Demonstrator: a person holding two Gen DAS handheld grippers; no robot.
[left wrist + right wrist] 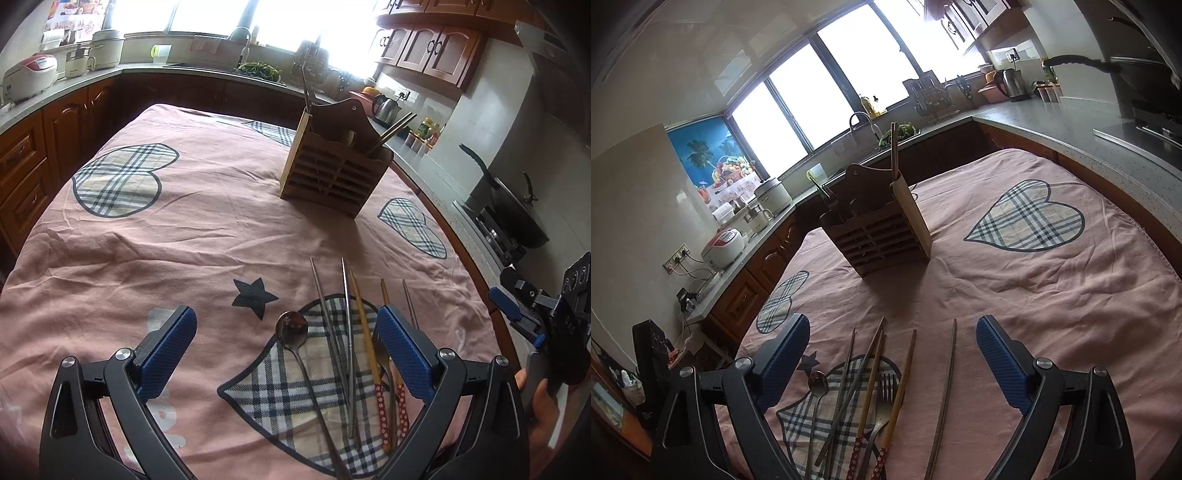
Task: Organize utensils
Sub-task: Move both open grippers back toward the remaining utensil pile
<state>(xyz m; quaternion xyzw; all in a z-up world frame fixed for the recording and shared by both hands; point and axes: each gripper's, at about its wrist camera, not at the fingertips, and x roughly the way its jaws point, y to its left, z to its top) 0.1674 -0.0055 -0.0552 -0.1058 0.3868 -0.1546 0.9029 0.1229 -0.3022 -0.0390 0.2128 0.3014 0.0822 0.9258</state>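
Note:
A wooden utensil holder [332, 173] stands on the pink tablecloth, with chopsticks sticking out of it; it also shows in the right wrist view [879, 236]. Loose utensils lie near me: a steel spoon [293, 328], metal chopsticks [347, 332], wooden chopsticks with red flowered ends [369, 354] and a fork [382, 356]. My left gripper [288, 350] is open and empty above the spoon and chopsticks. My right gripper [892, 358] is open and empty above the pile [864, 398], with a single dark chopstick [945, 391] between its fingers. The right gripper also shows at the left wrist view's edge [517, 306].
The tablecloth [177, 229] with plaid hearts covers the table. Kitchen counters surround it, with rice cookers [29, 75], a sink [243, 48], a kettle [386, 107] and a wok on the stove [513, 206].

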